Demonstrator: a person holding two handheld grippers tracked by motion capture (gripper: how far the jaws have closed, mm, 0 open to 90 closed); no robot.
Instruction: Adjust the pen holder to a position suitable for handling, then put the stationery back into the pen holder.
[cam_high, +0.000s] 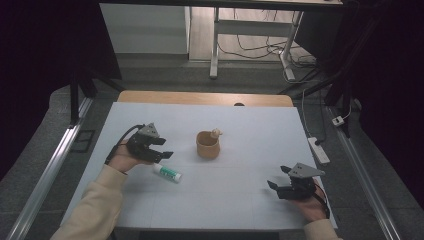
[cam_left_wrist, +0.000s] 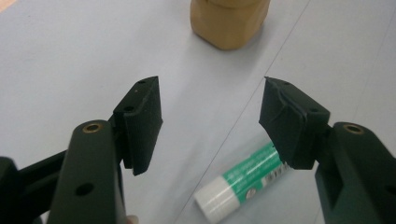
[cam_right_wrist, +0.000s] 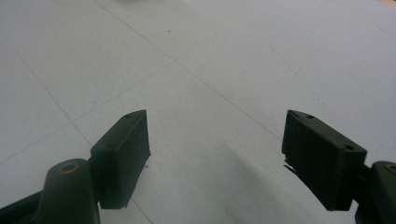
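Now the glue stick lies flat on the table just beneath our left claw, whose jaws stand apart and empty, so it rests free; ahead sits the wooden cup; our right claw hovers open over bare table, likely waiting.

cup cut off at top, glue stick partly hidden

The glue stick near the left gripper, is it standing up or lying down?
Lying down. The glue stick rests on its side on the table, white cap toward the person, below the open left gripper, not held.
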